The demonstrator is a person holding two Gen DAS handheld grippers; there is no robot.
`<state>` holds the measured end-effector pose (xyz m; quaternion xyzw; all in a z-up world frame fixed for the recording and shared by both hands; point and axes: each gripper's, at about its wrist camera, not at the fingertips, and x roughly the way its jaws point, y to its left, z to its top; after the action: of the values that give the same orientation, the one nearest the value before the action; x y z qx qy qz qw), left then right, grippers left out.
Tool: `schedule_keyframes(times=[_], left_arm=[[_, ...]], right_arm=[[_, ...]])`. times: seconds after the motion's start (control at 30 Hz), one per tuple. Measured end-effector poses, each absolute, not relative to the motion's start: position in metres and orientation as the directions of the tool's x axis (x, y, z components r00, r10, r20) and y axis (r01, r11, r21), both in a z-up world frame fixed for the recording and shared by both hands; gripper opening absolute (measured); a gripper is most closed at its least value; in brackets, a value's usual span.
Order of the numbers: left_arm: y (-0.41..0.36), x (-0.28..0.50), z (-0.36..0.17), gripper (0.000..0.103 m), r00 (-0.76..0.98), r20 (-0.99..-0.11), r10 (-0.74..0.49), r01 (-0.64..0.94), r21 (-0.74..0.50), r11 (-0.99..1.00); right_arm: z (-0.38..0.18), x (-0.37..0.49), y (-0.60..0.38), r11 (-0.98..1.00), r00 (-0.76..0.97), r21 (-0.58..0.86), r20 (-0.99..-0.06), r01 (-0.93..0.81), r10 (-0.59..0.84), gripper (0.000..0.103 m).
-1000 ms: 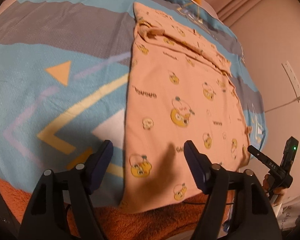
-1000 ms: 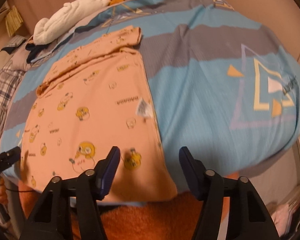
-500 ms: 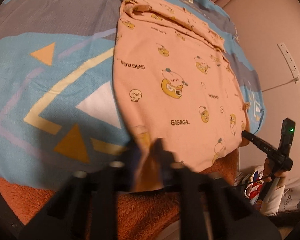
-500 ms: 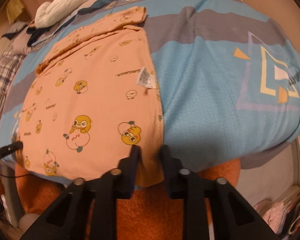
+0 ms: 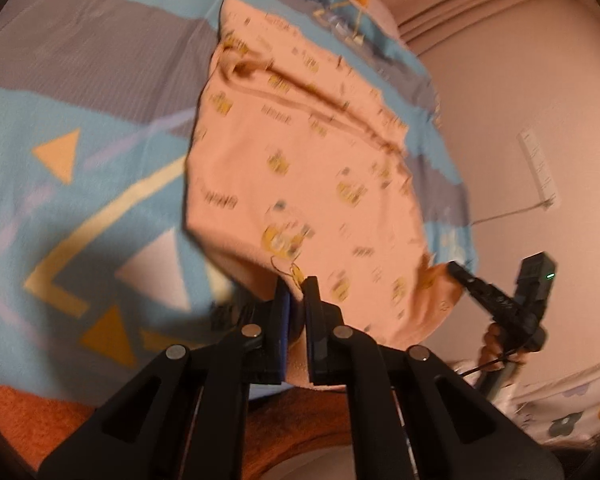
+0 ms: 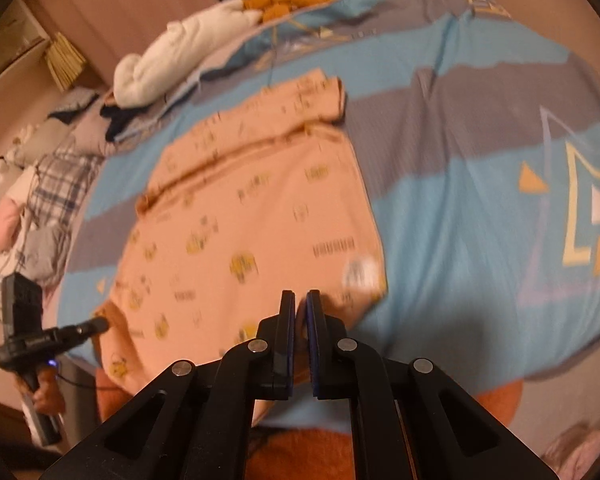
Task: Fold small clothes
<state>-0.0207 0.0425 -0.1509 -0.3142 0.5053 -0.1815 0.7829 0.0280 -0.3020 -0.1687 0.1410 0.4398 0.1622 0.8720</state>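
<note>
I am pinching the near hem of the peach shirt (image 5: 300, 168) at its 2 corners, my left gripper (image 5: 298, 286) pressed together on one and my right gripper (image 6: 300, 300) on the other, so the hem can lift evenly for a fold toward the collar. The shirt is lying flat on a blue and grey bedspread (image 6: 460, 184), with a white bundle (image 6: 180, 60) and plaid cloth (image 6: 56, 176) beyond, and a beige wall (image 5: 520, 80) alongside.

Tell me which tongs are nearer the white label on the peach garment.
Right. The right tongs grip the hem of the peach garment just beside the white label; the left tongs pinch the far hem corner, across the garment from it.
</note>
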Motion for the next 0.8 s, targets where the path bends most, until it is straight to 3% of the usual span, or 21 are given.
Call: schedule_keyframes(times=[0.23, 0.5, 0.57, 0.6, 0.63, 0.7, 0.8], left_arm=[[0.057, 0.013, -0.153, 0.006, 0.467, -0.659, -0.590, -0.098, -0.702, 0.706], [0.060, 0.028, -0.163, 0.006, 0.456, -0.675, -0.581, -0.139, -0.698, 0.702], [0.061, 0.027, -0.163, 0.006, 0.450, -0.682, -0.576, -0.137, -0.690, 0.711], [0.060, 0.026, -0.163, 0.006, 0.447, -0.685, -0.575, -0.134, -0.686, 0.715], [0.060, 0.025, -0.164, 0.006, 0.445, -0.688, -0.574, -0.130, -0.683, 0.718], [0.059, 0.023, -0.164, 0.006, 0.436, -0.699, -0.567, -0.126, -0.671, 0.730], [0.060, 0.016, -0.165, 0.006, 0.428, -0.709, -0.561, -0.126, -0.661, 0.739]], right_arm=[[-0.167, 0.071, -0.310, 0.869, 0.603, 0.481, -0.661, -0.117, 0.447, 0.002], [-0.174, 0.055, -0.318, 0.928, 0.576, 0.362, -0.741, -0.088, 0.344, 0.004], [-0.174, 0.048, -0.320, 0.935, 0.561, 0.338, -0.756, -0.107, 0.338, 0.008], [-0.173, 0.044, -0.320, 0.941, 0.552, 0.314, -0.767, -0.123, 0.328, 0.016], [-0.172, 0.039, -0.318, 0.950, 0.544, 0.277, -0.780, -0.145, 0.311, 0.032], [-0.170, 0.032, -0.313, 0.959, 0.529, 0.206, -0.801, -0.194, 0.279, 0.054], [-0.166, 0.025, -0.296, 0.939, 0.496, 0.088, -0.830, -0.332, 0.254, 0.054]])
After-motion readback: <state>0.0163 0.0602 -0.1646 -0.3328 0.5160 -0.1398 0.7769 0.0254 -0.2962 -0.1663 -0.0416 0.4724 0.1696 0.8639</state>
